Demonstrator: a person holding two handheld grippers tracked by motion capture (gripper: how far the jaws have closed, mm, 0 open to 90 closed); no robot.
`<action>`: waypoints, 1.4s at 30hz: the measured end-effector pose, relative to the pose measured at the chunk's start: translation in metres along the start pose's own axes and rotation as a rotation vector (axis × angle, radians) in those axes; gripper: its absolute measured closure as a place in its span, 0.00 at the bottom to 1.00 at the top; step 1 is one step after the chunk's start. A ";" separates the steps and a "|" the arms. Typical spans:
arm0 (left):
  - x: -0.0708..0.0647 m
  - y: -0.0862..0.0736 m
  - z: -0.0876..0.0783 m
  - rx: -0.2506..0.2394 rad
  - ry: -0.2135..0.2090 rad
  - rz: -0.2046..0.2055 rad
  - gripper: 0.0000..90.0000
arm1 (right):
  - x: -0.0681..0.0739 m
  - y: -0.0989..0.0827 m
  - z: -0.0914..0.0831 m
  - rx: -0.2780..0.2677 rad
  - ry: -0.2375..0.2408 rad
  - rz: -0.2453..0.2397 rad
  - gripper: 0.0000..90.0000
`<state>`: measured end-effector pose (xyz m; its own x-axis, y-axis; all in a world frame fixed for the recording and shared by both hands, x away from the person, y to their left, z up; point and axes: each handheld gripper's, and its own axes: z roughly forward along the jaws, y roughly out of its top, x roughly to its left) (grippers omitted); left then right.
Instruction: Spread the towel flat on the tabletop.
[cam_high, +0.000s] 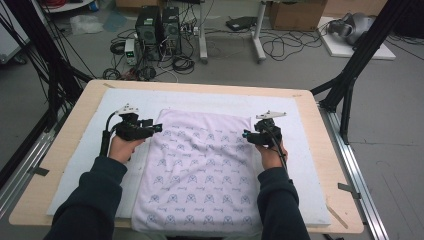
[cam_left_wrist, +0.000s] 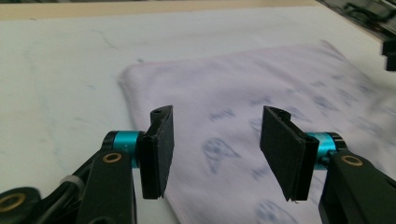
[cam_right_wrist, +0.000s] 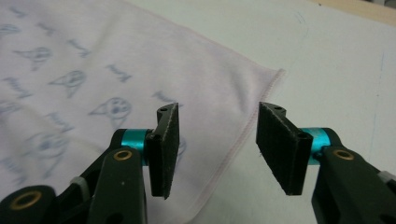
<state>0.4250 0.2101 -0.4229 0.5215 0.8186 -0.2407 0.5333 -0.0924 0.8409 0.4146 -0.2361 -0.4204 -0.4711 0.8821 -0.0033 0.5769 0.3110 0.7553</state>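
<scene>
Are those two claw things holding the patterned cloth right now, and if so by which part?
No. The left gripper and the right gripper both stand open over the cloth, with nothing between their jaws.

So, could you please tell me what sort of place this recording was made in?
Most likely a lab or workshop set up for recording: computer towers and loose cables on a grey floor, black frame struts around the table, cardboard boxes behind.

left gripper (cam_high: 156, 128) jaws apart, right gripper (cam_high: 246, 134) jaws apart, facing inward
</scene>
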 end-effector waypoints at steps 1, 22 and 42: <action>0.004 0.001 0.004 0.001 0.019 -0.009 0.50 | -0.002 0.002 0.006 0.016 -0.007 -0.008 0.54; 0.002 0.007 0.060 0.150 0.250 0.143 0.97 | -0.011 0.027 0.057 0.111 -0.081 -0.029 0.98; 0.031 0.029 0.070 0.034 0.306 0.002 0.64 | -0.027 0.049 0.070 0.012 -0.206 0.075 0.69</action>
<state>0.5030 0.1928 -0.4397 0.3004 0.9506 -0.0779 0.5571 -0.1086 0.8233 0.5018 -0.2198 -0.4294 -0.2809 0.9562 -0.0827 0.6133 0.2451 0.7509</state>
